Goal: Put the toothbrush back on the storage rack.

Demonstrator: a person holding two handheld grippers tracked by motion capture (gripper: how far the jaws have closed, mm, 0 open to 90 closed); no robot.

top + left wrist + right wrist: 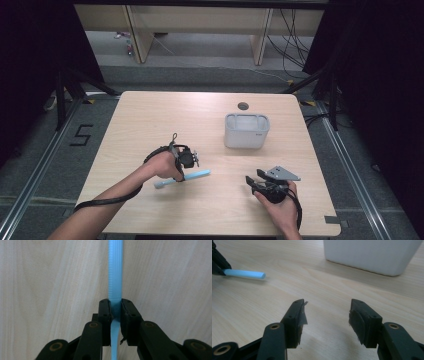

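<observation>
A light blue toothbrush lies on the wooden table, left of the middle, near the front. My left gripper points down over it and is shut on its ribbed handle, which runs on straight ahead between the black pads in the left gripper view. My right gripper rests low at the front right, open, with nothing between its jaws. From there the free end of the toothbrush shows at the far left.
A white plastic bin stands right of the table's middle, just beyond the right gripper. Behind it is a round cable hole. Dark stands and cables flank the table on the floor.
</observation>
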